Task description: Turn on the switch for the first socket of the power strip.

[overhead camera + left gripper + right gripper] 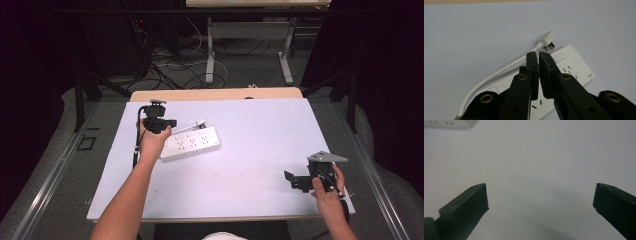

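Your white table [260, 150] bears the power strip [192, 144] left of centre; your left gripper [538, 55] hovers over it, jaws pressed together on nothing; your right gripper [540, 195] rests well apart, jaws spread; the plug [547, 39] lies beside the strip.

We count one white power strip [190, 143], left of centre in the high view, with one white cord [496, 73] curving across the left half of the left gripper view and one plug [546, 40] at its end, upper centre there. Two grippers are in hand: the left gripper [167, 126] at centre left of the high view, the right gripper [296, 180] at lower right. One table [260, 140] carries it all. Behind, at the top of the frame, we make out two table legs.
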### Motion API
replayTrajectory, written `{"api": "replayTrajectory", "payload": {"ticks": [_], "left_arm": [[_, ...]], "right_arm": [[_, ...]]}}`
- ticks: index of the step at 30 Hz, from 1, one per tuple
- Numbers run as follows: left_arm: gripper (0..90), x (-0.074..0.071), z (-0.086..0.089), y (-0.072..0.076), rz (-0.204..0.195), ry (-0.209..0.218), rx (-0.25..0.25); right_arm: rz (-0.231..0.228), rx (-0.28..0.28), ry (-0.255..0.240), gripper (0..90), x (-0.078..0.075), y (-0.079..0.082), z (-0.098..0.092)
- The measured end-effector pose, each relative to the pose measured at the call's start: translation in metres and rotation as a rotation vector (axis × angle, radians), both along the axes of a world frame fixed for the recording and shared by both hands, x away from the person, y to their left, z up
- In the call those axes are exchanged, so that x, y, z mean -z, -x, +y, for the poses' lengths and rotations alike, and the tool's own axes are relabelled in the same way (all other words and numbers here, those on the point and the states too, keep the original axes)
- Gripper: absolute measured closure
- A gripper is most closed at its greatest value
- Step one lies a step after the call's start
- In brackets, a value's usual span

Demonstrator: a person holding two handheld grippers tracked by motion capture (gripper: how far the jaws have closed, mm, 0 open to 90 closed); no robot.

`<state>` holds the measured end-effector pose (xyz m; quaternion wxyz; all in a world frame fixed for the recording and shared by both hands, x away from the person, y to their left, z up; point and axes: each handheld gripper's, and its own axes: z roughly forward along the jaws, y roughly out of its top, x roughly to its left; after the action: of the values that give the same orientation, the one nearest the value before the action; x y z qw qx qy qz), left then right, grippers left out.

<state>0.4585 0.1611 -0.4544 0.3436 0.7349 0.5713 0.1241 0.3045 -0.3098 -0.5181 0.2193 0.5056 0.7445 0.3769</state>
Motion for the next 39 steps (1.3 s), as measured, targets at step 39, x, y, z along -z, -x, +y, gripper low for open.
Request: {"api": "replayTrajectory", "payload": {"ticks": [39], "left_arm": [[90.0, 0.036, -0.003, -0.028, 0.193, -0.077, -0.1]], "right_arm": [[0.011, -0.006, -0.011, 0.0, 0.002, -0.002, 0.0]]}}
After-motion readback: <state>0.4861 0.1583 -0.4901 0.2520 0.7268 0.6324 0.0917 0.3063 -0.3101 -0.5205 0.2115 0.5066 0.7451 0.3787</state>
